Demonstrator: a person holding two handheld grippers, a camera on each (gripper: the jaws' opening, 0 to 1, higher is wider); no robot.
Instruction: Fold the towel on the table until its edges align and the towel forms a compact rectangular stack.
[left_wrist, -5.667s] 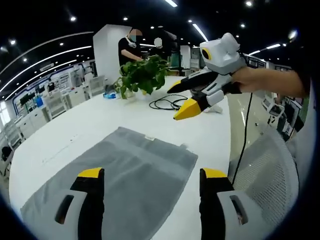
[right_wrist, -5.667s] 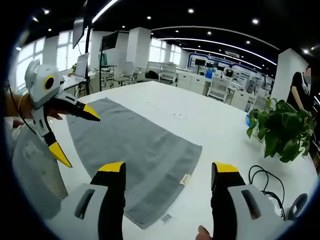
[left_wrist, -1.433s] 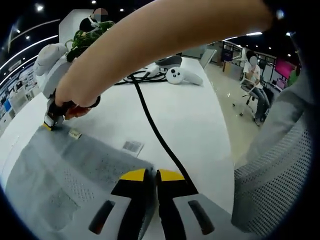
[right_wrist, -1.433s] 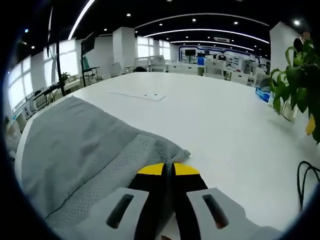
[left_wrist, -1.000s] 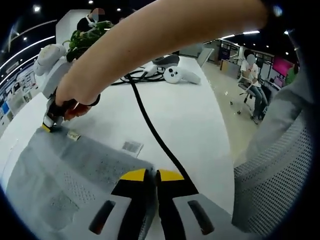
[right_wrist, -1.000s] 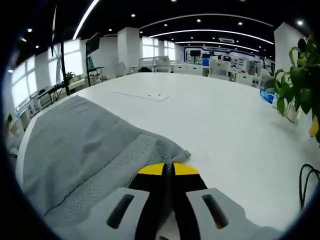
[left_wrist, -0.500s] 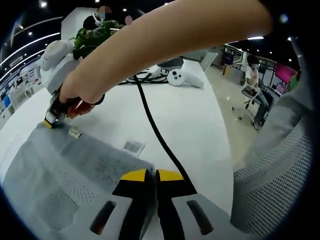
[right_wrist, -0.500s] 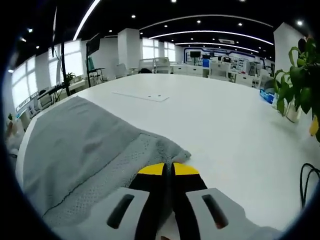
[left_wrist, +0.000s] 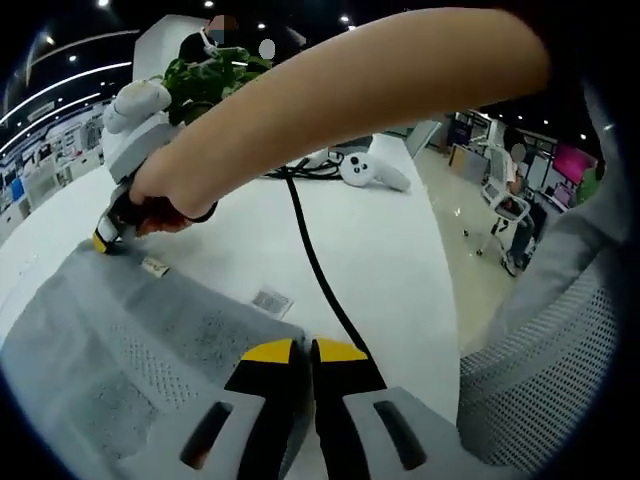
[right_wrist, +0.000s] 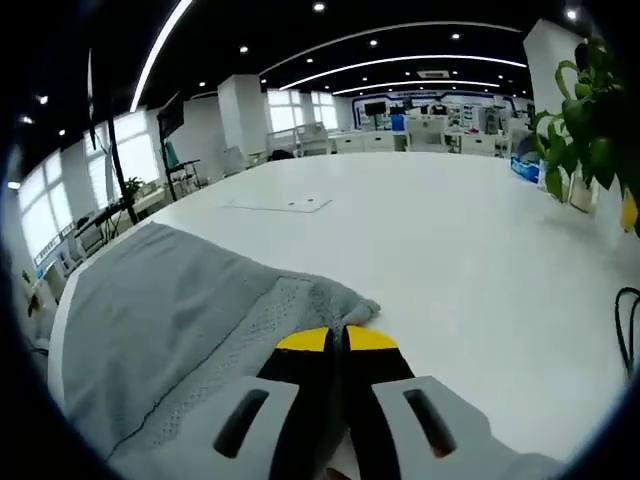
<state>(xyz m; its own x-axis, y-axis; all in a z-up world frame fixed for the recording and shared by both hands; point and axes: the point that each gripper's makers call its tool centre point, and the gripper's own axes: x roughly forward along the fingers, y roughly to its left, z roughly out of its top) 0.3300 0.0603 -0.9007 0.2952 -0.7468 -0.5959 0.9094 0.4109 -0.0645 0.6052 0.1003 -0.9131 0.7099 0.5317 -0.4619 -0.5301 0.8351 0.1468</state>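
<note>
At the bottom middle of the left gripper view, the left gripper (left_wrist: 303, 350) has its yellow-tipped jaws pressed together on the near corner of the grey towel (left_wrist: 120, 350), and the right gripper (right_wrist: 337, 340) does the same at the bottom middle of its own view, pinching a bunched corner. Both corners lie along one short edge, which looks like the hold for carrying that edge over to the far one for the first fold.

The towel is spread on the white table (left_wrist: 380, 260), filling the lower left of both views; two small labels sit near its edge in the left gripper view.

The person's right forearm sweeps across the top of the left gripper view, from upper right down to a hand (left_wrist: 165, 195) at centre left, wrist bent downward. Its black cable (left_wrist: 315, 270) trails back across the table. Whether the corners have left the surface is hard to tell. A potted plant (right_wrist: 590, 110) stands at the right gripper view's upper right.
</note>
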